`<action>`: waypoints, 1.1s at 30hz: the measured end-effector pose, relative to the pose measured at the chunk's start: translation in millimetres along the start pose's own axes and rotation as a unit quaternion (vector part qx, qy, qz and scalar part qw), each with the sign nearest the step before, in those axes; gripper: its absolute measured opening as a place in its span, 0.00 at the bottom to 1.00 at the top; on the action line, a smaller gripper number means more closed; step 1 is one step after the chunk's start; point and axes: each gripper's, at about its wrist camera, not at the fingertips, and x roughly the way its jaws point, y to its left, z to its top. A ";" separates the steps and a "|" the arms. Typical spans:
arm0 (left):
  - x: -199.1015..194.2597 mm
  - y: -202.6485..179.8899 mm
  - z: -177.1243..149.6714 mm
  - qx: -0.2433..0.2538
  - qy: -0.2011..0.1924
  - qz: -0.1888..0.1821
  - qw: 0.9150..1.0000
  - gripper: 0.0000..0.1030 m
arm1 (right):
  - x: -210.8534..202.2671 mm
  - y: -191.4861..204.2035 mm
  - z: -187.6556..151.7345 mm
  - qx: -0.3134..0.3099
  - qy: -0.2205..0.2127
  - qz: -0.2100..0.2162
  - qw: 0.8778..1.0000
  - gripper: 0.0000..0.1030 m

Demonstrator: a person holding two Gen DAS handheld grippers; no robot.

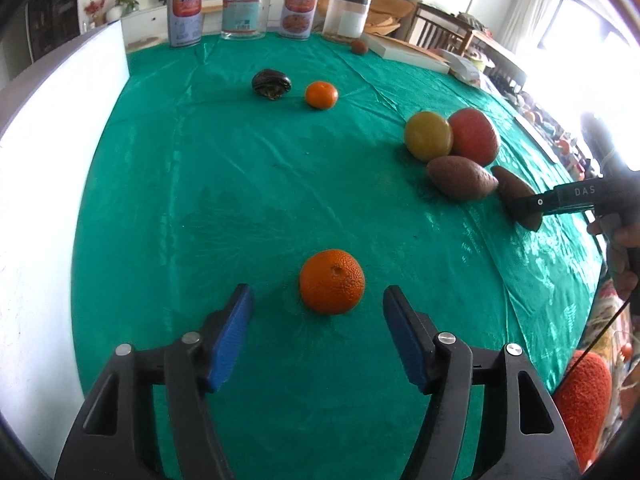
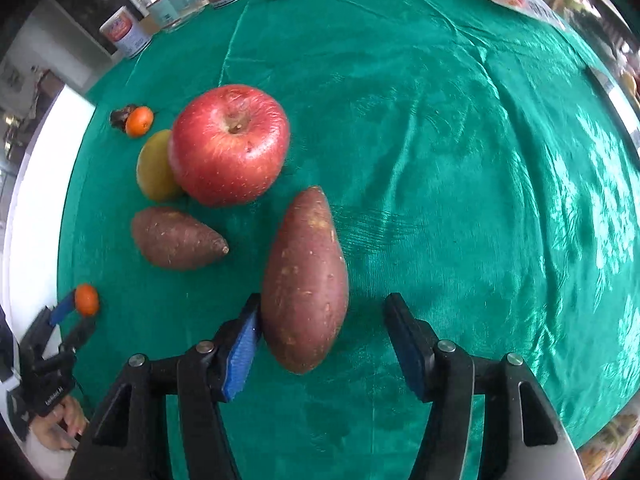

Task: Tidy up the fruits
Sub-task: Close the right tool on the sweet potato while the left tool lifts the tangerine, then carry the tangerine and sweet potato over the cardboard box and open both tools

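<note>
Fruit sat loose on the green cloth [image 1: 248, 168], seemingly being grouped around the red apple [image 2: 229, 145]: yellow fruit [image 2: 154, 168] touching it, small sweet potato [image 2: 176, 238] just beside, large sweet potato [image 2: 306, 280] near it between the right gripper [image 2: 324, 320] fingers, spread, one pad touching, not pinching. Left gripper [image 1: 318, 304] stood spread around the near orange [image 1: 332, 282], well apart from the apple, not squeezing; far jars [image 1: 244, 10] held nothing I could make out.
</note>
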 end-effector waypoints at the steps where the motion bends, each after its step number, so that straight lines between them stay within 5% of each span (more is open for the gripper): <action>1: -1.7 1.6 0.1 0.000 0.003 -0.004 1.000 0.68 | -0.8 -1.9 0.0 0.007 0.001 0.003 1.000 0.60; 10: 3.7 -5.4 -1.7 0.031 0.026 0.006 0.999 0.65 | 1.7 13.3 8.3 -0.008 -0.016 -0.038 0.999 0.57; 11: 4.7 -7.9 -0.6 0.034 0.024 0.006 0.999 0.61 | 1.1 15.1 11.7 -0.010 -0.017 -0.034 0.999 0.41; 14: 10.5 -12.6 5.4 0.038 0.017 0.007 0.999 0.37 | -1.9 12.7 5.0 -0.002 -0.018 -0.041 0.999 0.39; 17: 9.0 -11.7 8.8 0.028 0.001 0.002 1.000 0.30 | -11.9 3.9 -14.2 0.011 -0.024 -0.034 0.999 0.39; 22: -42.7 -5.4 3.5 -0.005 -0.025 -0.060 0.998 0.30 | -44.3 11.5 -49.8 0.021 -0.038 0.054 0.998 0.39; 27: -139.4 31.8 -7.8 -0.072 -0.057 -0.127 0.988 0.30 | -77.3 94.6 -61.7 -0.029 -0.050 0.177 0.983 0.39; 30: -198.6 77.3 -13.6 -0.114 -0.102 -0.095 0.984 0.30 | -93.5 175.0 -66.9 -0.087 -0.056 0.250 0.963 0.39; 33: -231.2 130.0 -20.7 -0.145 -0.131 -0.014 0.981 0.30 | -99.1 261.6 -75.7 -0.150 -0.052 0.298 0.941 0.39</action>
